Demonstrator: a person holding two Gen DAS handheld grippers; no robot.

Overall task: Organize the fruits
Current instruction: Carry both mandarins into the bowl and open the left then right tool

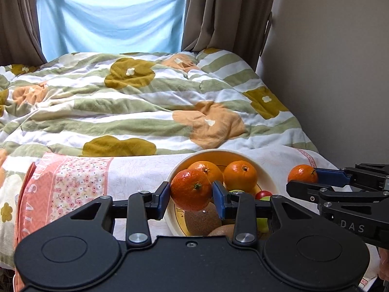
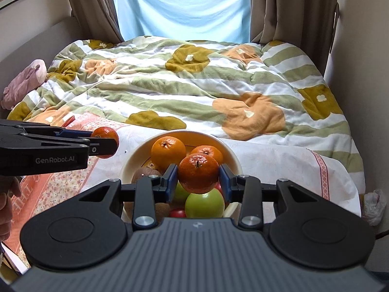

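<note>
My left gripper is shut on a dark orange tangerine, held just above the near left rim of a cream bowl. My right gripper is shut on a second tangerine over the middle of the same bowl. In the bowl lie two oranges, brown kiwis, green apples and a small red fruit. Each wrist view also shows the other gripper from the side with its tangerine.
The bowl stands on a white and pink floral sheet at the near end of a bed. A rumpled flowered duvet covers the rest. A wall runs along the right side, with curtains and a blue cloth at the head. A pink plush lies far left.
</note>
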